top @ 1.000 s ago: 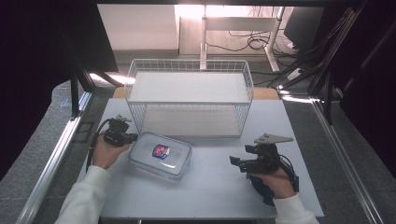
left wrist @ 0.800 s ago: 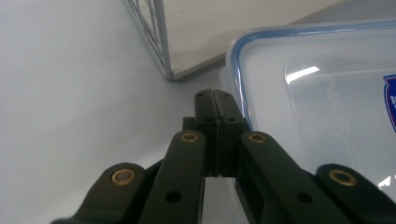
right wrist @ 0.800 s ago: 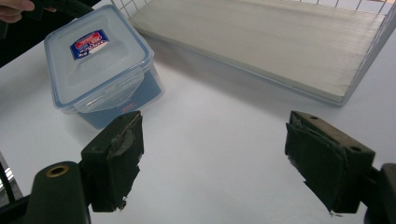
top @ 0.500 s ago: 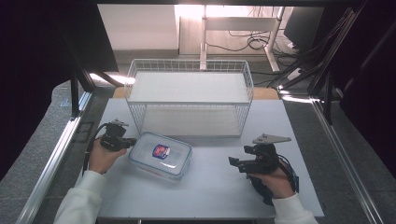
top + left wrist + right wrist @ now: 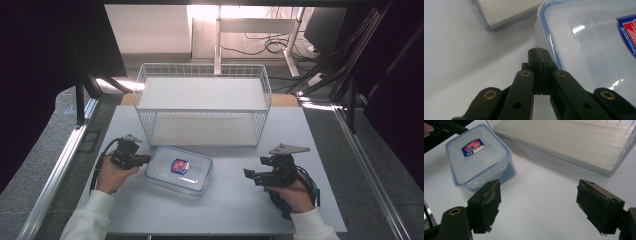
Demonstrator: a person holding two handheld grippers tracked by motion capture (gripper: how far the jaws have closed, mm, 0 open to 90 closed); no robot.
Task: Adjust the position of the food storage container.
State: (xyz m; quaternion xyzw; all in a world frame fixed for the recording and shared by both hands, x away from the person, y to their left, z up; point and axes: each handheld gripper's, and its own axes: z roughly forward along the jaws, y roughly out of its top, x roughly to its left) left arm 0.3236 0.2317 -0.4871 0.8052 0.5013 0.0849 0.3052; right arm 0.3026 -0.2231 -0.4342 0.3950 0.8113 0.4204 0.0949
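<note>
The left hand-held gripper [image 5: 145, 159] has its jaws pressed together w/ nothing between, tip just beside the left edge of the clear rectangular plastic container with blue-rimmed lid [image 5: 179, 170]. This container lies on the pale grey surface [image 5: 230, 205], in front of the white wire basket [image 5: 202, 107]. On the right, the right hand-held gripper [image 5: 248, 173] is spread wide, empty, well apart from the container.

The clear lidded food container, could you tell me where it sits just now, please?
In the high view the food container lies on the table's left half, just in front of the wire basket, with the shut left gripper at its left edge.
</note>
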